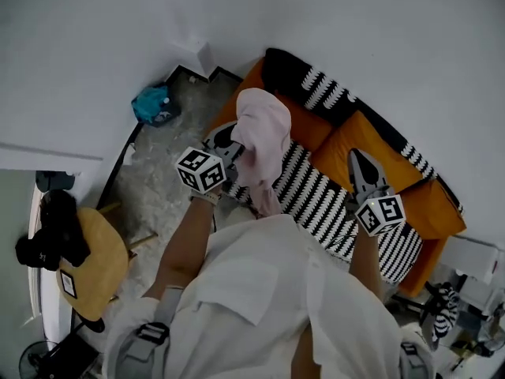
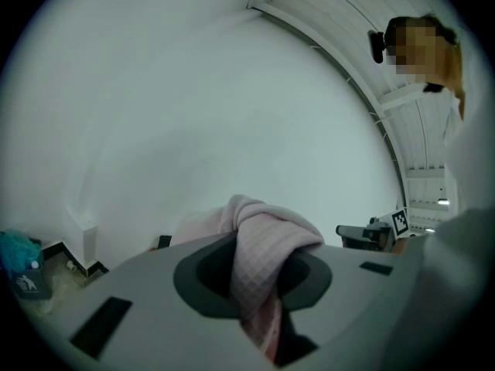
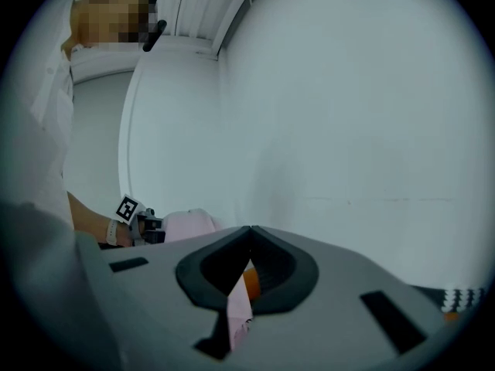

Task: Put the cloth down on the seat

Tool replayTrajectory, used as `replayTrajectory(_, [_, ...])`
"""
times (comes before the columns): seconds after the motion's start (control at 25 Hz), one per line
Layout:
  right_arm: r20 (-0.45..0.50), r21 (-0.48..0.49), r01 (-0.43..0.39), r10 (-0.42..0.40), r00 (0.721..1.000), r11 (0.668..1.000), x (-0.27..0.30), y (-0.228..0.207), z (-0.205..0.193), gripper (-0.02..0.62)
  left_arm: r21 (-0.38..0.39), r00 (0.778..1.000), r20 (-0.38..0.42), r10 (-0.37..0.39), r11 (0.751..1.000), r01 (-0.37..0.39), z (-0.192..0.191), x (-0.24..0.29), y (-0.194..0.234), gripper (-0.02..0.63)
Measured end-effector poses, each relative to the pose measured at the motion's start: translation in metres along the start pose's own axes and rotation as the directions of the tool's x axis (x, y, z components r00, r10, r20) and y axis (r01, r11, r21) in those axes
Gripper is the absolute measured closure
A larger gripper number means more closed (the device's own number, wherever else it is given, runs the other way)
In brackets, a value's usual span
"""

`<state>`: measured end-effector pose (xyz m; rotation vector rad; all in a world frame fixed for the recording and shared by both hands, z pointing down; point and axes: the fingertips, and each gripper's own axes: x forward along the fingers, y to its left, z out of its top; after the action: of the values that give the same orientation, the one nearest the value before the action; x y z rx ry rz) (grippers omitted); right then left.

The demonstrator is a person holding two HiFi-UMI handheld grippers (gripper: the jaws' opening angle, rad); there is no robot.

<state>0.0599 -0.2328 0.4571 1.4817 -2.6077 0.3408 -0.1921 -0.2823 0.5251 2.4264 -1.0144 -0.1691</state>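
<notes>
Seen from above, a person in a white shirt stands facing an orange sofa (image 1: pixel 371 144) whose seat is covered by a black-and-white striped throw (image 1: pixel 316 200). The left gripper (image 1: pixel 230 147) has its fingers clamped narrowly on a bunched pink cloth (image 1: pixel 264 129). The cloth bulges above the fingers and its tail hangs toward the left end of the striped seat. Whether that tail touches the throw cannot be told. The right gripper (image 1: pixel 357 161) hovers over the right part of the seat, well apart from the cloth. Its fingers are closed tip to tip, and a thin pink sliver in the slit below them cannot be identified. The cloth is lifted and over the sofa, so the task seems partly done. What remains is lowering it onto the seat and letting go.
</notes>
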Motion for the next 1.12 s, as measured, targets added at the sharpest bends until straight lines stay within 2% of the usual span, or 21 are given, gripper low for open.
replayTrajectory(0.12, [-0.013,0.000,0.018,-0.018,1.000,1.000,0.003,0.003,-0.004,0.584,-0.013,1.000,-0.023,0.019,1.000,-0.019,-0.010,0.004,0.030,0.520])
replayTrajectory(0.28, [-0.026,-0.002,0.021,-0.021,0.999,1.000,0.013,0.008,-0.006,0.584,-0.027,0.994,-0.063,0.085,0.996,-0.086,-0.024,-0.002,0.077,0.520])
replayTrajectory(0.6, [-0.048,-0.022,-0.004,0.003,0.999,1.000,0.037,0.022,-0.005,0.584,-0.043,0.969,-0.134,0.209,0.975,-0.216,-0.045,-0.035,0.151,0.517])
replayTrajectory(0.8, [-0.058,-0.029,-0.026,0.024,0.998,0.999,0.045,0.029,-0.007,0.584,-0.077,0.955,-0.159,0.250,0.961,-0.264,-0.058,-0.051,0.174,0.514])
replayTrajectory(0.96, [-0.075,-0.034,-0.030,0.028,0.997,0.999,0.046,0.033,-0.009,0.584,-0.088,0.936,-0.188,0.298,0.944,-0.319,-0.072,-0.059,0.184,0.512])
replayTrajectory(1.12, [-0.069,-0.036,-0.034,0.031,0.997,0.999,0.048,0.031,-0.008,0.584,-0.082,0.916,-0.247,0.316,0.935,-0.345,-0.090,-0.057,0.186,0.507])
